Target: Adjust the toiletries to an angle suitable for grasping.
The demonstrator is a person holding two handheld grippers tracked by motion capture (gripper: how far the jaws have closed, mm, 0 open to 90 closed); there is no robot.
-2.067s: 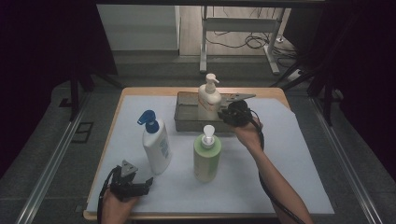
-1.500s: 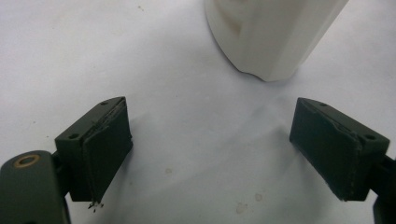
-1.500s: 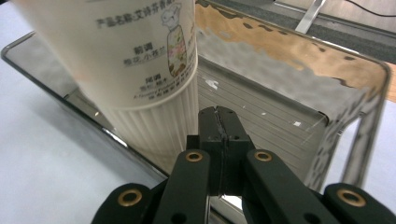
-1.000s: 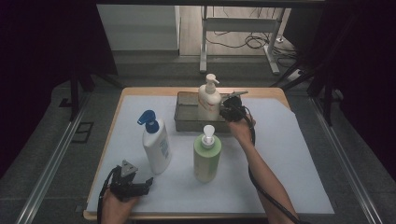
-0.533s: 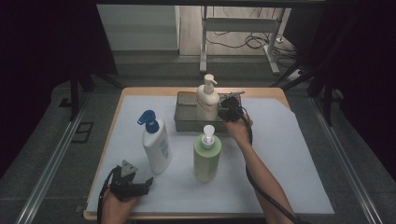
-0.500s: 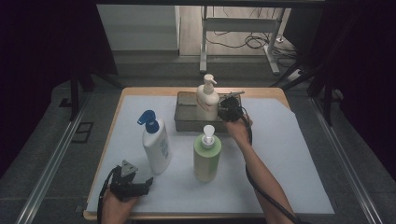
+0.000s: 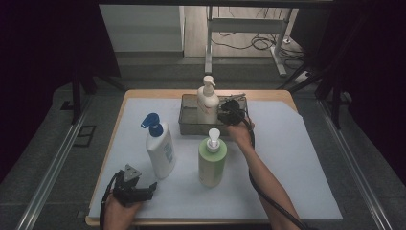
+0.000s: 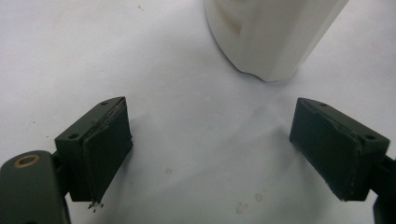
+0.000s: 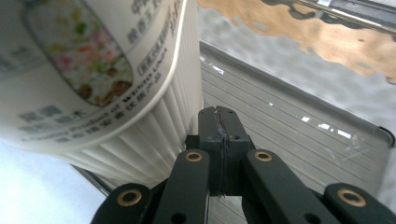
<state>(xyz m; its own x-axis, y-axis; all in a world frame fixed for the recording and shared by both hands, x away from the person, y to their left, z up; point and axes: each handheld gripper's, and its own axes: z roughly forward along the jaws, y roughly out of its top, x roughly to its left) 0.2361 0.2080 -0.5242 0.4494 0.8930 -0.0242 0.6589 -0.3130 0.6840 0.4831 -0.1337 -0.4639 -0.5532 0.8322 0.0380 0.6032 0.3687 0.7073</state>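
Observation:
A cream pump bottle [image 7: 208,103] stands in the metal tray [image 7: 189,128] at the back of the table. My right gripper [image 7: 225,111] sits just to its right, over the tray. In the right gripper view its jaws are shut [image 9: 219,126] with nothing between them. The bottle's ribbed side [image 9: 93,70] is close on their left and the tray floor [image 9: 289,126] lies beyond. Near the front left edge my left gripper [image 7: 149,188] rests open. Its jaws [image 8: 210,144] stand wide apart over the white sheet, a little short of the base of the blue-pump white bottle [image 8: 271,32].
The white bottle with the blue pump [image 7: 160,151] and a green pump bottle [image 7: 212,160] stand mid-table on the white sheet [image 7: 297,163]. The right forearm and a cable cross the sheet from the bottom edge. Dark floor and a rail [image 7: 52,167] flank the table.
My right gripper has shifted left, closer to the cream bottle, and the bottle stands slightly further left. The left gripper has stayed put.

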